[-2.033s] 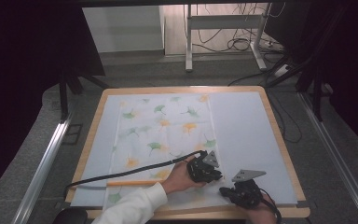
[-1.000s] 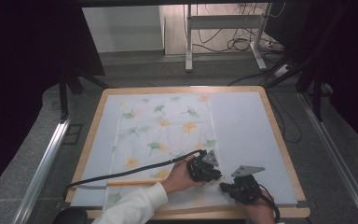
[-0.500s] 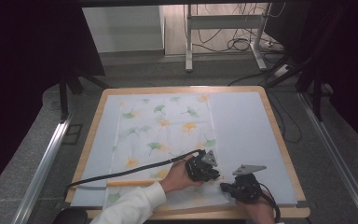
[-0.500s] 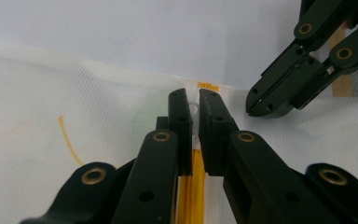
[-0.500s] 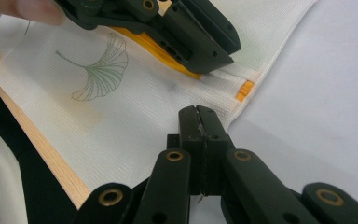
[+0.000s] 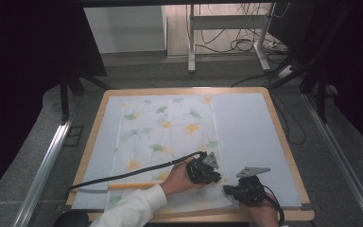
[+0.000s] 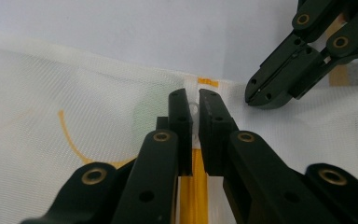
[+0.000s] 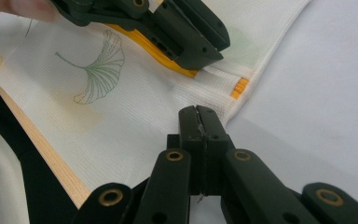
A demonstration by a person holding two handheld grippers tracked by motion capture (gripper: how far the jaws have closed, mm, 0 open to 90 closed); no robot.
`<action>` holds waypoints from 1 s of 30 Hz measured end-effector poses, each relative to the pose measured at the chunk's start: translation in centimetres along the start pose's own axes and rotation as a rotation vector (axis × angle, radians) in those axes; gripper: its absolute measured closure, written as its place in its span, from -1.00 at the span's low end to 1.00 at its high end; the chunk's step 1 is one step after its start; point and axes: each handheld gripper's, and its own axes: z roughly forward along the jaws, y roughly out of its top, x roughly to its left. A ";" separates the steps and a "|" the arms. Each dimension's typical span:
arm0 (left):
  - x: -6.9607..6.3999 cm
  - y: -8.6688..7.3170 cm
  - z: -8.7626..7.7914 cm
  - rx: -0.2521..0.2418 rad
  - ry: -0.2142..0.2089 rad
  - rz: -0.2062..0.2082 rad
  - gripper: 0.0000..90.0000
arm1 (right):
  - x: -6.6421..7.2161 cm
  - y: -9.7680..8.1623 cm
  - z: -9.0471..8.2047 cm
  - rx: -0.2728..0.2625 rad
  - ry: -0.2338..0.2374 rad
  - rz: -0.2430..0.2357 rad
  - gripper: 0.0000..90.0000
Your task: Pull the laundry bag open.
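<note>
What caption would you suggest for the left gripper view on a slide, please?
Left gripper closed on the clear zipper pull of a white mesh bag, right gripper close by.

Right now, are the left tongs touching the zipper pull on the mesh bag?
Touching. In the left gripper view the left tongs close around the zipper pull of the mesh bag, its clear tab pinched between the jaws.

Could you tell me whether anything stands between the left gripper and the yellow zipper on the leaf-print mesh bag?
Nothing visible does. The left gripper already straddles the yellow zipper, its jaws nearly closed around the small clear zipper pull. The right gripper sits off to one side on the mesh bag, not between them.
</note>
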 end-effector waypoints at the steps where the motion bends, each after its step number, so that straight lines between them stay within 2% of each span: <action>1: 0.2 -0.1 -0.1 0.006 -0.005 0.002 0.89 | 0.0 0.0 0.0 0.000 0.000 0.000 0.99; 12: 0.2 -0.3 -0.1 0.000 -0.002 -0.001 0.89 | -0.2 0.2 0.0 0.003 -0.002 0.014 0.99; 15: 0.2 -0.3 -0.1 0.003 -0.001 0.002 0.90 | -0.6 0.7 -0.1 -0.029 -0.023 0.041 0.99; 19: 0.0 -0.3 -0.1 -0.004 0.010 0.000 0.89 | -1.1 1.3 0.3 -0.037 -0.008 0.077 0.99; 23: -0.1 -0.3 -0.1 -0.004 0.015 0.006 0.89 | -1.0 1.6 0.9 -0.018 -0.025 0.076 0.99; 25: -0.1 -0.3 -0.1 -0.001 0.020 0.011 0.90 | -1.1 1.7 1.0 -0.012 -0.016 0.107 0.99; 30: -0.4 -0.3 -0.3 0.013 0.039 0.016 0.90 | -1.3 1.5 1.0 -0.015 -0.006 0.130 0.99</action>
